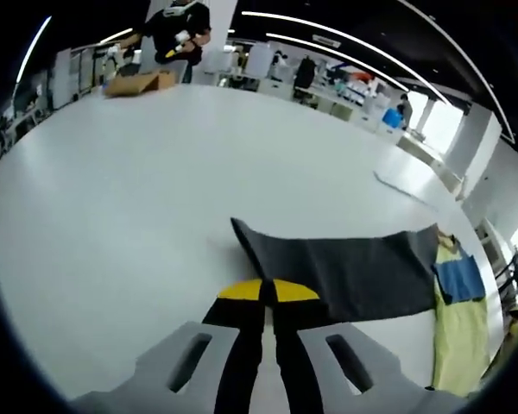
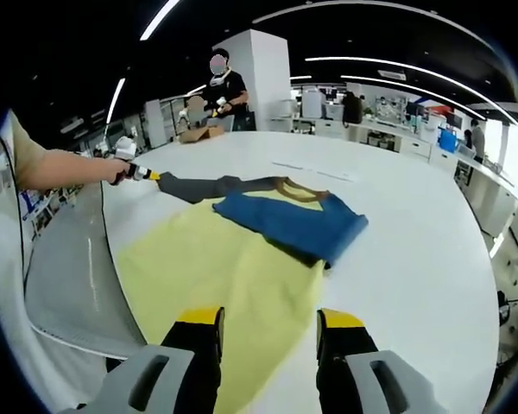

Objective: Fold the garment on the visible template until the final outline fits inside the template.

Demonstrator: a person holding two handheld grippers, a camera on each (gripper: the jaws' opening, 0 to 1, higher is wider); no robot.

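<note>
Garment (image 2: pixel 242 267): a soft T-shirt, pale yellow body with a brown-edged neck opening, one blue sleeve (image 2: pixel 298 224) and one dark grey sleeve (image 2: pixel 211 185). It lies on a broad white table (image 2: pixel 414 259). The body cloth is matte, with shallow ripples, and spreads toward the right gripper view's lower edge. The blue sleeve is folded flat across the upper chest as a rough quadrilateral with a sharp corner pointing toward the far side of the table. The grey sleeve is drawn out into a taut narrow strip away from the body.

In the left gripper view the grey sleeve (image 1: pixel 345 272) appears as a smooth dark panel, one pointed corner raised off the table, with the blue patch and yellow body (image 1: pixel 459 332) beyond it at the right edge.

Left gripper (image 1: pixel 268 291): yellow-tipped black jaws pressed together, pinching the edge of the grey sleeve. In the right gripper view it (image 2: pixel 147 173) is held by a hand on an outstretched bare forearm (image 2: pixel 65 168), roughly level above the table edge.

Right gripper (image 2: pixel 270 321): jaws spread apart, nothing between them, hovering over the shirt's yellow lower portion.

A grey curved sheet (image 2: pixel 73 276) lies beside the shirt, near the table edge; I cannot tell whether it is the template. A person (image 2: pixel 224 86) in dark clothing stands at the far side by an open cardboard box (image 1: pixel 138 83).
</note>
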